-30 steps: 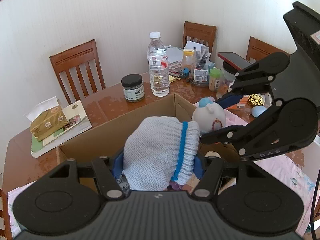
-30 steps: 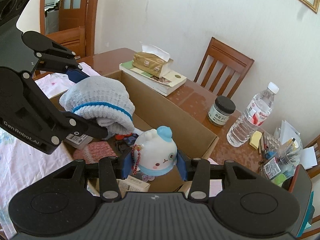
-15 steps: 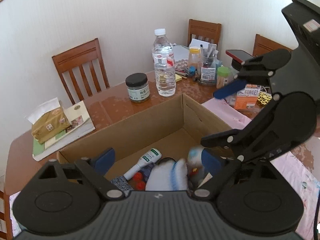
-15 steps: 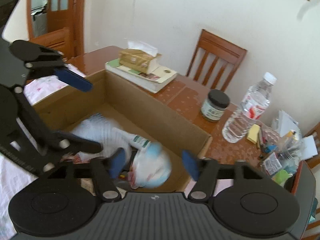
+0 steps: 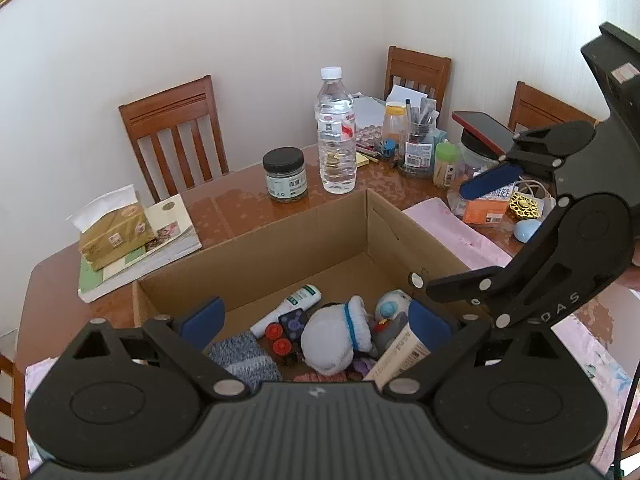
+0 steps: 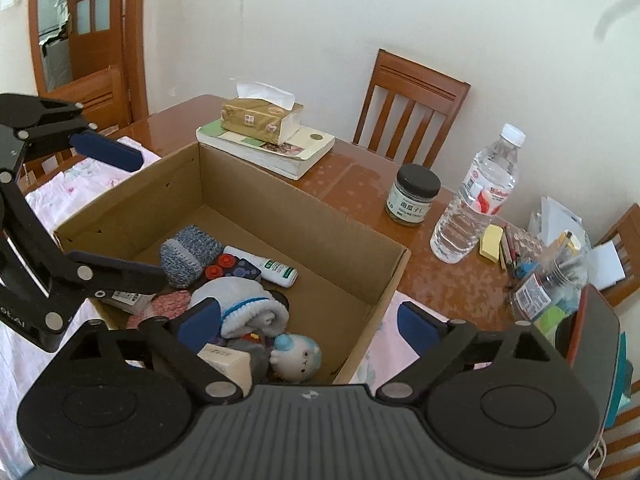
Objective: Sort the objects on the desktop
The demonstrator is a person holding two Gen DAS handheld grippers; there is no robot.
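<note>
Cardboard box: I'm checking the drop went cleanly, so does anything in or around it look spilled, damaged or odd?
Nothing looks spilled or damaged. Inside the cardboard box, the white knit hat and the round figurine lie tumbled on their sides atop other items, which suits a sorting box. The water bottle and jar stand upright.

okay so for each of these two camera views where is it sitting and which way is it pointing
Left wrist: on the left gripper, angled down into the cardboard box; its open fingers and the right gripper show.
Right wrist: on the right gripper, angled down into the box; the left gripper shows.
Shared: box, knit hat, water bottle, jar.
</note>
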